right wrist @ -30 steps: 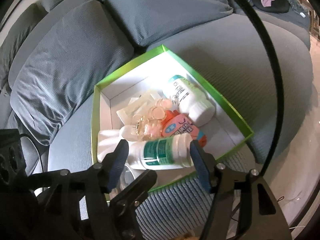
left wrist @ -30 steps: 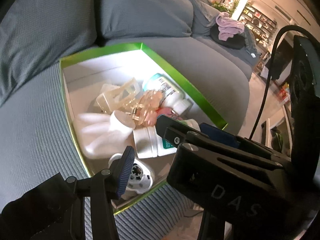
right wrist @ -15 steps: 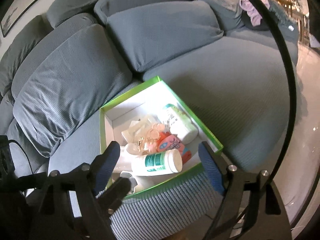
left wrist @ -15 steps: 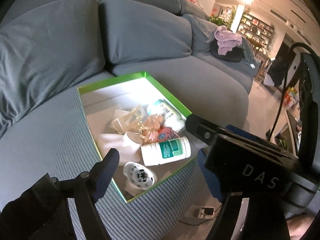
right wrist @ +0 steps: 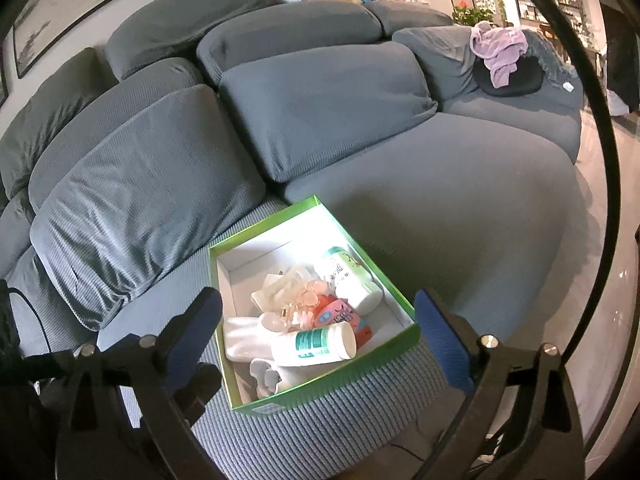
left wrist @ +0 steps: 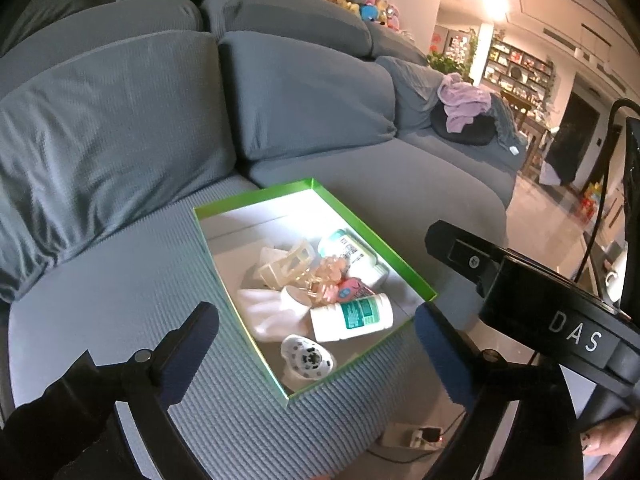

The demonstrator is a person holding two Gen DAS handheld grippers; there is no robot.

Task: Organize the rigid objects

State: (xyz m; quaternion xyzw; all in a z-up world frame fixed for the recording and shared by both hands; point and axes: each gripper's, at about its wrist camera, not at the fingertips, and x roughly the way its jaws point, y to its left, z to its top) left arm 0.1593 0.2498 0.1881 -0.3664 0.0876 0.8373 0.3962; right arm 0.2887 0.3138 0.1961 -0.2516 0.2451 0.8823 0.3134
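Your 2 tongs, left (left wrist: 316, 344) and right (right wrist: 318, 330), have just spread apart, empty, above the green box (right wrist: 394, 294) on the sofa (right wrist: 440, 184).

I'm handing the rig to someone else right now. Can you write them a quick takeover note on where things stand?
Left hand-held gripper: open, holding nothing; its jaws have just been opening.
Right hand-held gripper: open, holding nothing; its jaws have just been opening too.
Both hang above the near end of the green box, which sits on the grey sofa seat.
In the box: white bottle with teal label lying on its side, a second white bottle, hair claw clips, an orange-pink packet, a white perforated piece.
Done: these items are boxed. Left: no loose items show on the seat; check out of view.
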